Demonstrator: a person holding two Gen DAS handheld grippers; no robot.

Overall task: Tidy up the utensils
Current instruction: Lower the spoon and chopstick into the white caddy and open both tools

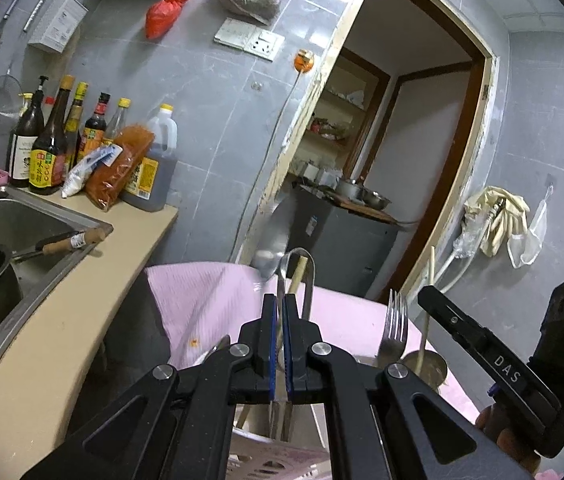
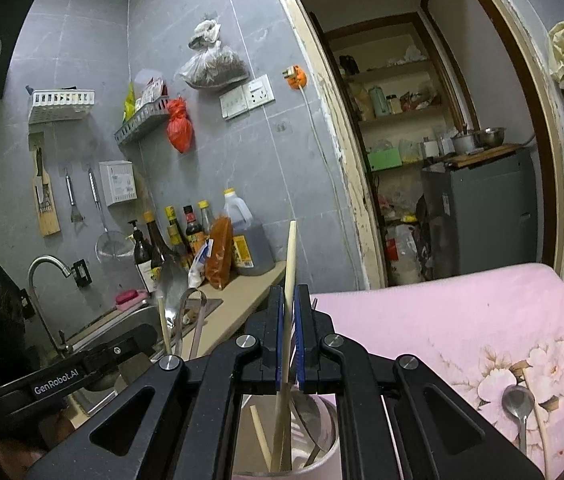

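**Chopstick and metal tongs both pinched, over the holders**

Chopstick (image 2: 291, 276) is clamped in the right gripper (image 2: 289, 340), jaws nearly shut on it, w/ most of the stick poking up past the tips and the lower end dropping into the pink-rimmed cup (image 2: 322, 468) right below the jaws. It's light, stiff and smooth, so prob wants to pivot or slide in the pads; a grip nearer the middle would swing less imo.

Left gripper (image 1: 281, 340) is also pinched narrow, on a thin metal tongs-looking loop (image 1: 298, 276) that rises past its tips. Thin polished metal = slippery, and springy if it really is tongs. Another chopstick (image 1: 297, 276) stands just behind the loop.

Fork (image 1: 394, 328) stands upright just right of the left jaws, tines up. Spoon (image 2: 517, 404) lies on the floral pink cloth (image 2: 462, 320), well right of the right jaws.

Hard to tell:
- whatever holds the fork, mostly blocked by gripper body
- the blurry silver blob (image 1: 268, 264) past the left tips, maybe a spoon bowl
- the cup's contents, cut off at the bottom edge
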